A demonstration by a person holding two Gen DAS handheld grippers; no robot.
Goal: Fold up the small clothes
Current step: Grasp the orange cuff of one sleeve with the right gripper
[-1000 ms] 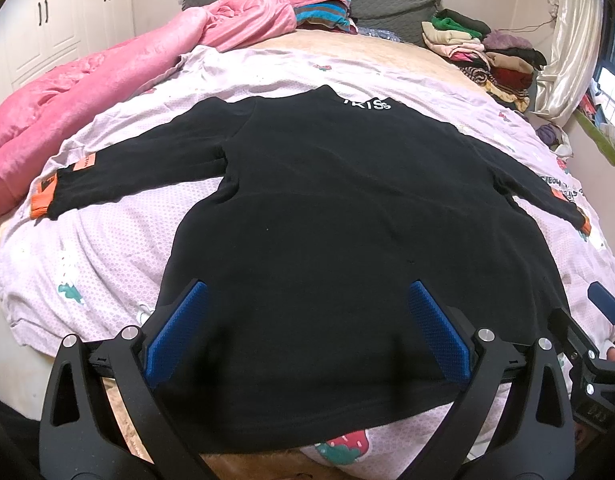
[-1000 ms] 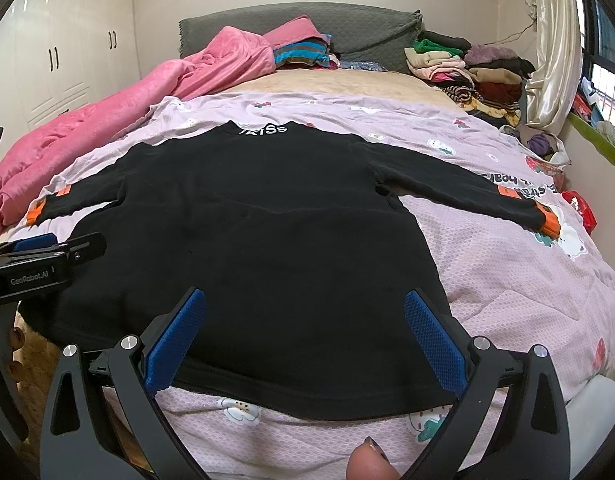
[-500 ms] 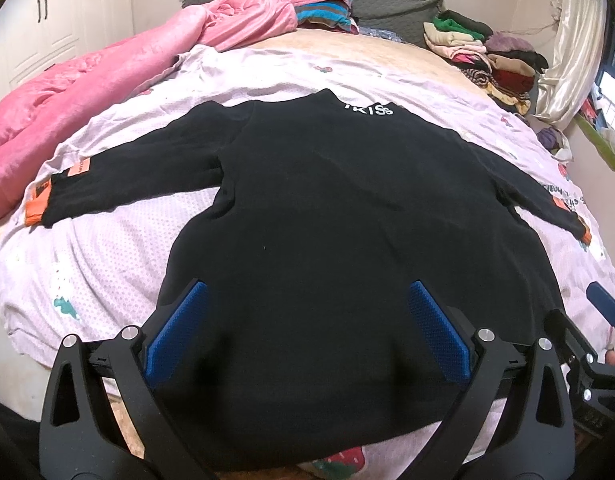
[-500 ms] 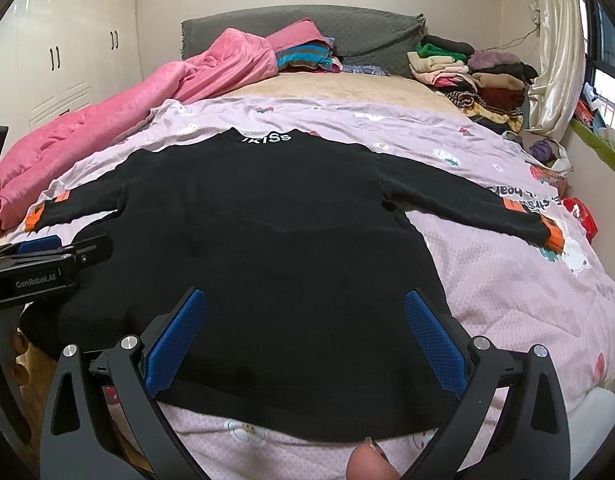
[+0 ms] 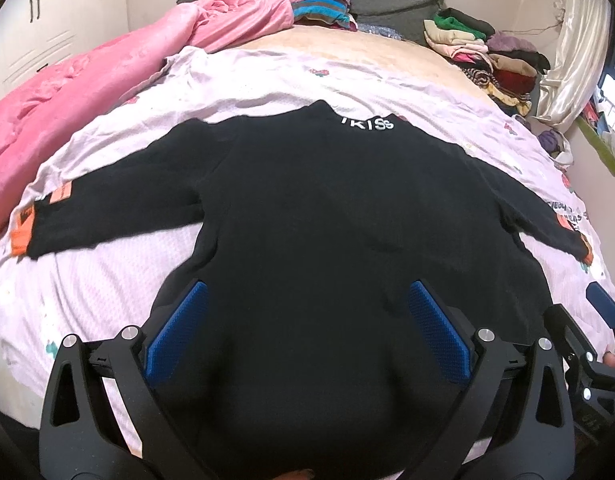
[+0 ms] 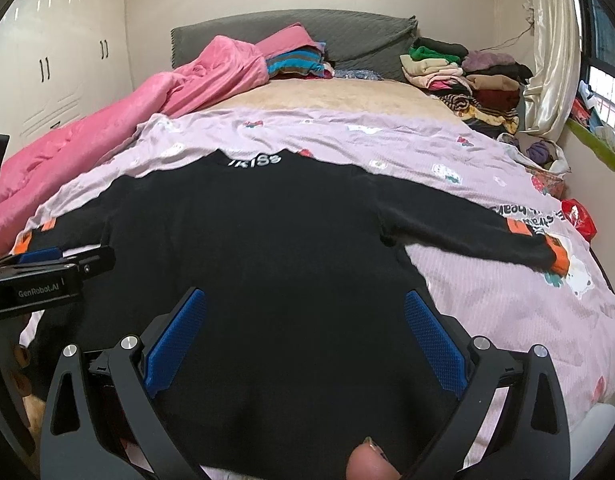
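A black long-sleeved sweater [image 5: 327, 208] lies flat on the bed, collar with white letters at the far side, both sleeves spread out with orange cuffs. It also fills the right wrist view [image 6: 267, 264]. My left gripper [image 5: 307, 328] is open and empty, low over the sweater's hem on its left half. My right gripper [image 6: 305, 336] is open and empty, low over the hem on its right half. The left gripper's body shows at the left edge of the right wrist view [image 6: 39, 280].
The sweater lies on a lilac printed sheet [image 6: 487, 288]. A pink quilt [image 5: 87, 92] runs along the left side. Piles of folded clothes [image 6: 459, 80] sit at the far right by the grey headboard [image 6: 347, 36]. A wardrobe stands at the left.
Both grippers have moved forward and lower over the sweater's hem. The hem's edge has dropped nearly out of both views. Jaws stay open.
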